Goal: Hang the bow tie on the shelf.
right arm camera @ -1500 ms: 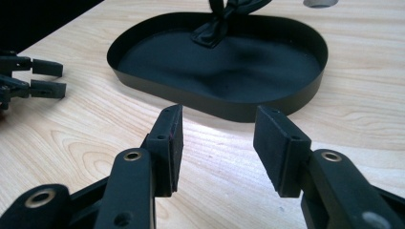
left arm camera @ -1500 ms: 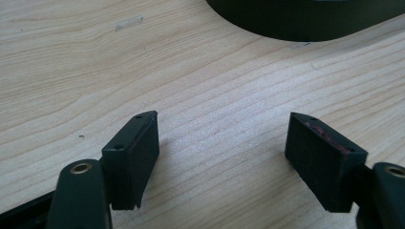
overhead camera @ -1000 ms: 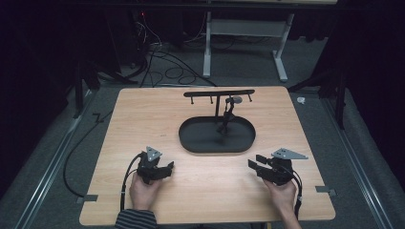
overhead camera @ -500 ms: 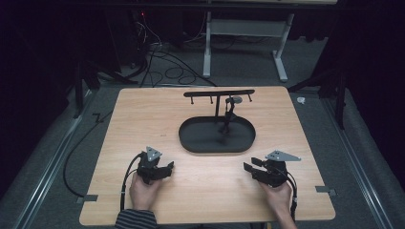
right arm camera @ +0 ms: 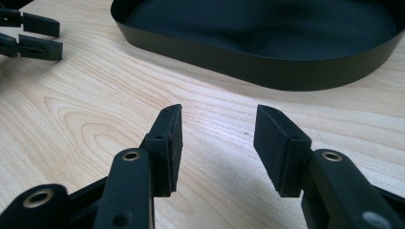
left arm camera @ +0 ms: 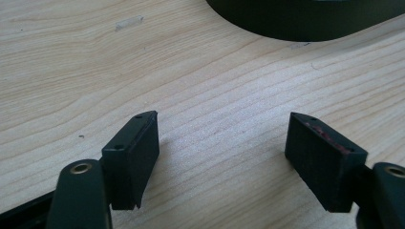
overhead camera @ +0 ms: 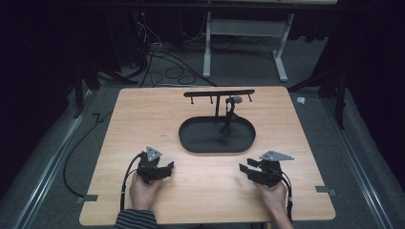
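Note:
A black oval tray [overhead camera: 191,142] sits at the middle of the wooden table [overhead camera: 143,114]. From it rises a black T-shaped stand [overhead camera: 218,93] with small hooks under its crossbar. A small grey-topped item [overhead camera: 233,101] hangs near the bar's right side. My left gripper [overhead camera: 168,168] rests low on the table, near and left of the tray, open with bare wood between its jaws [left arm camera: 222,119]. My right gripper [overhead camera: 243,170] rests near and right of the tray, also open and empty [right arm camera: 218,110]. The tray's wall [right arm camera: 248,64] stands just ahead of it.
In the right gripper view the left gripper's jaws [right arm camera: 33,36] appear at the far upper left. A bit of clear tape [left arm camera: 129,22] lies on the wood. Cables [overhead camera: 162,62] and a white desk frame [overhead camera: 239,28] stand on the floor beyond the table.
My right gripper has slid a little to the left along the table's near side. The left gripper has stayed where it was.

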`<state>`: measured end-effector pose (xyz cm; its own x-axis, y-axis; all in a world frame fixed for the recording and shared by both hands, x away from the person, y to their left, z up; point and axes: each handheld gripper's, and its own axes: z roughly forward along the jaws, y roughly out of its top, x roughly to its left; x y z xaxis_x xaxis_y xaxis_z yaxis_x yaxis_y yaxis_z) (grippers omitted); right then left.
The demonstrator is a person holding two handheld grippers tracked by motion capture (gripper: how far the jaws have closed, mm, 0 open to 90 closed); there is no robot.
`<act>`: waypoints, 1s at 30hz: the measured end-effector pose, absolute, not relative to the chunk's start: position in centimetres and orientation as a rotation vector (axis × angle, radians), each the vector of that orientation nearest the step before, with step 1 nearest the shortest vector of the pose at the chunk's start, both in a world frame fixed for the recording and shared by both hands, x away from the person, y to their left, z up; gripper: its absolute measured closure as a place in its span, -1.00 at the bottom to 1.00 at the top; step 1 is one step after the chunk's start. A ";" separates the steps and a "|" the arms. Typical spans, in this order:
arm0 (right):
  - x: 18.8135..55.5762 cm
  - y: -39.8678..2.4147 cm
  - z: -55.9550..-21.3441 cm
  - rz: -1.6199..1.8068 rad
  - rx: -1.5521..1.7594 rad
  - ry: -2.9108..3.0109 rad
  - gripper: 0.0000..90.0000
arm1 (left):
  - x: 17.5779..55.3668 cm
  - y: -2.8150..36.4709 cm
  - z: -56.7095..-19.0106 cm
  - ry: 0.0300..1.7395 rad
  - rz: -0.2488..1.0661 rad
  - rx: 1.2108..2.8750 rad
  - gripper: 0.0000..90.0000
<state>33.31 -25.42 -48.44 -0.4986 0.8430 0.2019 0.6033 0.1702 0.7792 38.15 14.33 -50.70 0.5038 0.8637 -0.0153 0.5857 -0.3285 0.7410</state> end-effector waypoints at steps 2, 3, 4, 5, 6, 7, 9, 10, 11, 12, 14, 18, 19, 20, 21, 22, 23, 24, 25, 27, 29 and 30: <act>33.4 -25.1 -48.6 1.235 1.395 2.176 0.21 | 38.1 14.3 -50.7 1.184 0.506 2.044 -0.38; 33.5 -25.0 -48.7 1.230 1.392 2.179 0.21 | 38.1 14.3 -50.7 1.183 0.506 2.044 -0.38; 33.5 -25.0 -48.8 1.224 1.392 2.183 0.21 | 38.1 14.3 -50.7 1.184 0.507 2.044 -0.38; 33.6 -24.9 -48.9 1.222 1.388 2.185 0.21 | 38.1 14.3 -50.7 1.184 0.506 2.044 -0.38; 33.6 -24.8 -48.9 1.217 1.390 2.189 0.21 | 38.1 14.3 -50.7 1.184 0.506 2.044 -0.38; 33.6 -24.8 -49.0 1.217 1.392 2.190 0.21 | 38.1 14.3 -50.7 1.183 0.506 2.044 -0.38; 33.7 -24.7 -49.1 1.209 1.393 2.194 0.21 | 38.1 14.3 -50.7 1.184 0.506 2.044 -0.38; 33.8 -24.6 -49.2 1.207 1.387 2.195 0.21 | 38.1 14.3 -50.7 1.184 0.506 2.044 -0.38; 33.8 -24.5 -49.2 1.204 1.389 2.196 0.21 | 38.1 14.3 -50.7 1.183 0.506 2.045 -0.38; 33.8 -24.5 -49.2 1.204 1.389 2.196 0.21 | 38.1 14.3 -50.7 1.183 0.506 2.045 -0.38; 33.9 -24.3 -49.4 1.192 1.389 2.204 0.21 | 38.1 14.3 -50.7 1.184 0.506 2.044 -0.38; 33.9 -24.1 -49.6 1.185 1.385 2.208 0.21 | 38.1 14.3 -50.7 1.183 0.506 2.044 -0.38; 34.0 -24.0 -49.7 1.173 1.382 2.213 0.21 | 38.1 14.3 -50.7 1.184 0.506 2.044 -0.38; 34.0 -23.9 -49.8 1.169 1.378 2.216 0.21 | 38.1 14.3 -50.7 1.184 0.506 2.044 -0.38; 34.0 -23.8 -49.8 1.164 1.374 2.219 0.21 | 38.1 14.3 -50.7 1.184 0.506 2.044 -0.38; 34.0 -23.7 -49.9 1.161 1.376 2.219 0.21 | 38.1 14.3 -50.7 1.184 0.506 2.044 -0.38; 34.0 -23.7 -49.9 1.160 1.375 2.221 0.21 | 38.1 14.3 -50.7 1.184 0.506 2.044 -0.38; 34.0 -23.6 -50.0 1.158 1.372 2.222 0.21 | 38.1 14.3 -50.7 1.184 0.506 2.044 -0.38; 34.1 -23.5 -50.0 1.154 1.373 2.224 0.21 | 38.1 14.3 -50.7 1.184 0.506 2.044 -0.38; 34.1 -23.5 -50.1 1.146 1.367 2.226 0.21 | 38.1 14.3 -50.7 1.184 0.506 2.044 -0.38; 34.1 -23.4 -50.1 1.136 1.369 2.228 0.21 | 38.1 14.3 -50.7 1.184 0.506 2.044 -0.38; 34.1 -23.2 -50.1 1.129 1.359 2.228 0.21 | 38.1 14.3 -50.7 1.183 0.506 2.045 -0.38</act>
